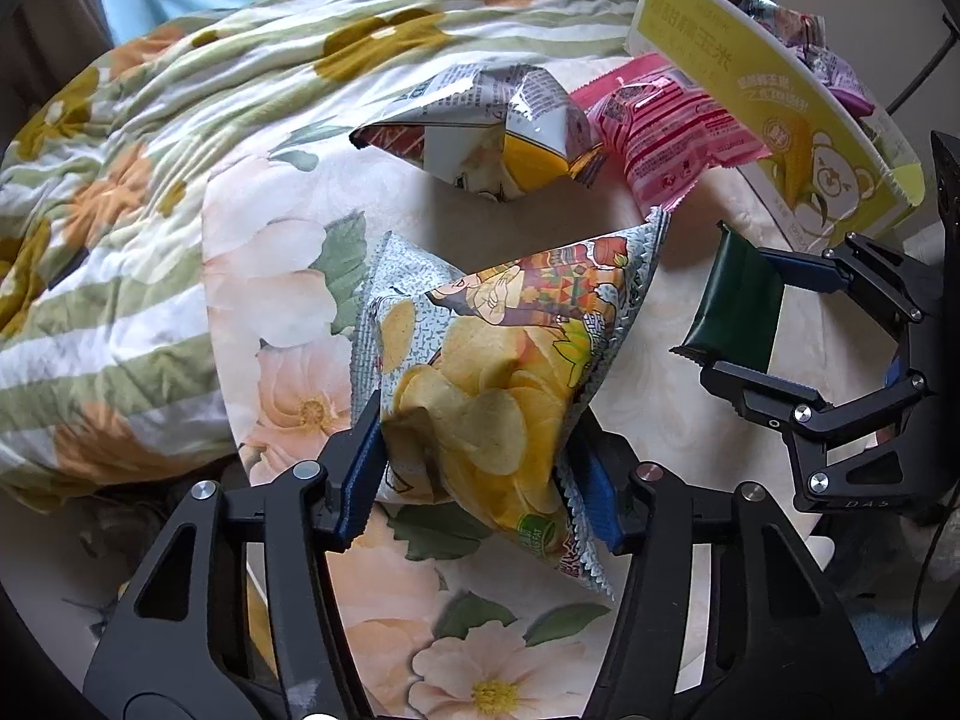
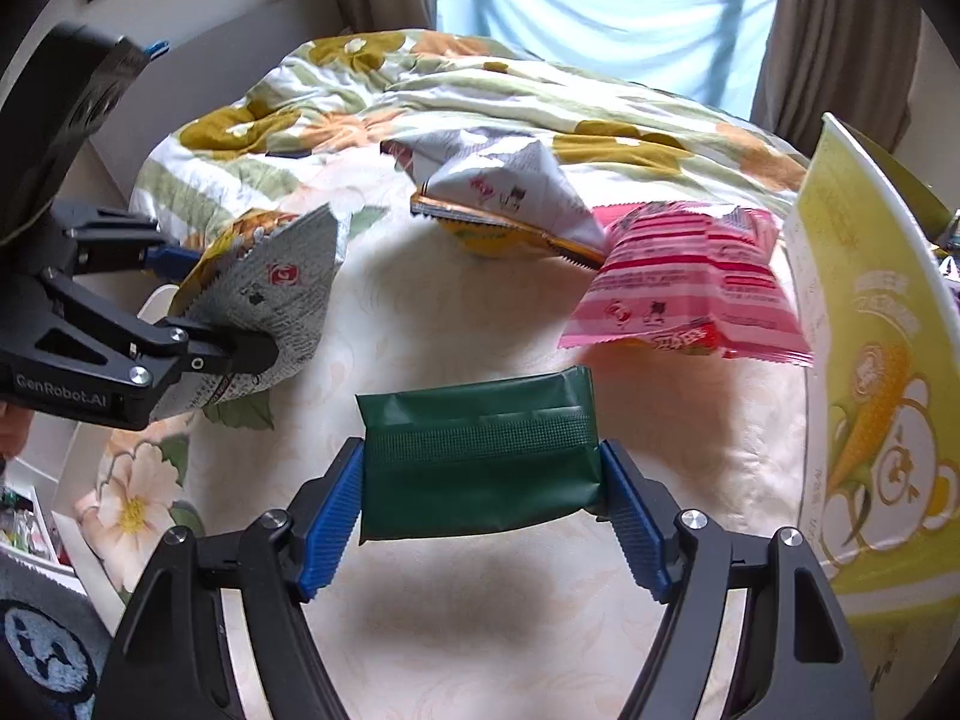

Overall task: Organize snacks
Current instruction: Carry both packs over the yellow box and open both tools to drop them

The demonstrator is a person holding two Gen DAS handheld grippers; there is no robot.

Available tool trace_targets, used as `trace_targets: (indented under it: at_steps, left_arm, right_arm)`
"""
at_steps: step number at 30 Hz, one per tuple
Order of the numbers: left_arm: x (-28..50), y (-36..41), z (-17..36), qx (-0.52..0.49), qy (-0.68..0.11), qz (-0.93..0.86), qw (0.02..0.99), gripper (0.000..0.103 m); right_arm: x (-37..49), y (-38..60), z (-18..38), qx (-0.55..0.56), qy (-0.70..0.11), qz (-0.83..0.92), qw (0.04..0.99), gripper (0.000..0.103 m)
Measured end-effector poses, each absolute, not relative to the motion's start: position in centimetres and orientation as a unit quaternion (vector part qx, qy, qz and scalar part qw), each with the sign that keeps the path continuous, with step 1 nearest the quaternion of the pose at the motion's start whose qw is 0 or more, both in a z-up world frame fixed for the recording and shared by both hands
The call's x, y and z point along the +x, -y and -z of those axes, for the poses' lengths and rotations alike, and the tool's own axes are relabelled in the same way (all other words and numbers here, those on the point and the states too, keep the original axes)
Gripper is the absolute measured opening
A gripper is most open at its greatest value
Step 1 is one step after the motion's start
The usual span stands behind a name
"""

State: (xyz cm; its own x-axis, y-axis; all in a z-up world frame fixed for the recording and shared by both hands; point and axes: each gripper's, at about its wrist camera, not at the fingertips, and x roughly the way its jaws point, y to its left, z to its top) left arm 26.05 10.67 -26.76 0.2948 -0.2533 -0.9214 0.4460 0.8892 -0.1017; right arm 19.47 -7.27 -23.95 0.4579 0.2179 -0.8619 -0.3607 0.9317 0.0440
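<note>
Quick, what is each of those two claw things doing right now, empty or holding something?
Left gripper: closed on the chip bag.
Right gripper: closed on the dark green packet.

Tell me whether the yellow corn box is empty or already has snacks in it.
Not empty: the yellow corn box holds purple wrapped snacks, visible over its rim in the left wrist view. How full, cannot tell.

The cream floral-print bed (image 2: 480, 324) has a rumpled striped flowery quilt (image 2: 456, 96), grey-and-yellow crisp bag (image 2: 510, 204), pink striped snack packet (image 2: 690, 294) and yellow cardboard box (image 2: 870, 360) lying on it.
</note>
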Motion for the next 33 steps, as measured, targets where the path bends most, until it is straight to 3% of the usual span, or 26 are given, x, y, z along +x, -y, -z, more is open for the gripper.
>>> trace_targets:
  at_steps: [8,17,25,33]
  left_arm:
    - [24.6,-9.7,22.4,0.071,-0.519,0.233,0.819,0.051]
    - [23.4,-5.0,13.1,0.073,-0.444,0.284,0.847,0.051]
    - [23.3,4.1,7.3,0.075,-0.385,0.322,0.861,0.051]
    - [24.1,15.2,6.4,0.063,-0.378,0.346,0.856,0.052]
  right_arm:
    - [18.0,8.6,19.6,-0.048,-0.466,-0.144,0.872,0.072]
    - [15.9,12.9,11.1,0.005,-0.418,-0.090,0.904,0.072]
    - [14.9,20.8,6.2,0.024,-0.378,-0.022,0.925,0.072]
    - [15.1,29.3,4.1,0.026,-0.369,0.006,0.929,0.072]
